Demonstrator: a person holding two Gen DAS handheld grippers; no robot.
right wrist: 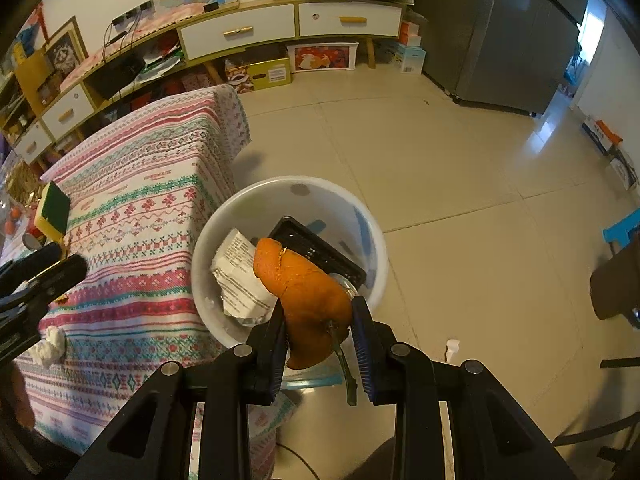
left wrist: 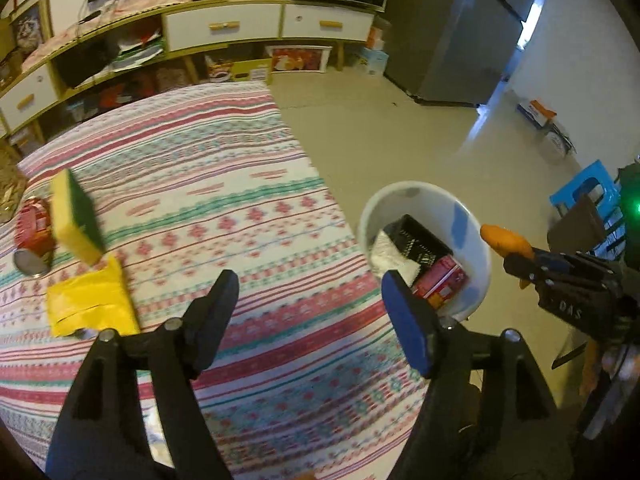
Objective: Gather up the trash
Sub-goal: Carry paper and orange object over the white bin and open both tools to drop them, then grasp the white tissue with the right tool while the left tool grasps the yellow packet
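My right gripper [right wrist: 320,320] is shut on an orange peel [right wrist: 304,284] and holds it above the white trash bin [right wrist: 372,240]. The bin stands on the floor beside the table and holds a black tray [right wrist: 320,248], crumpled paper [right wrist: 236,276] and a red packet [left wrist: 440,280]. My left gripper [left wrist: 308,292] is open and empty over the table's right edge, near the bin [left wrist: 480,248]. The peel [left wrist: 506,240] and right gripper also show in the left wrist view. On the table lie a yellow packet [left wrist: 90,304], a yellow-green sponge [left wrist: 76,216], a red can [left wrist: 34,228] and a white paper wad [right wrist: 50,346].
The table has a striped patterned cloth [left wrist: 240,208]. A long shelf unit with drawers [left wrist: 224,26] runs along the far wall, a grey fridge [left wrist: 460,40] stands at the right. A blue stool [left wrist: 584,188] and a dark chair [right wrist: 616,280] are at the right on the tiled floor.
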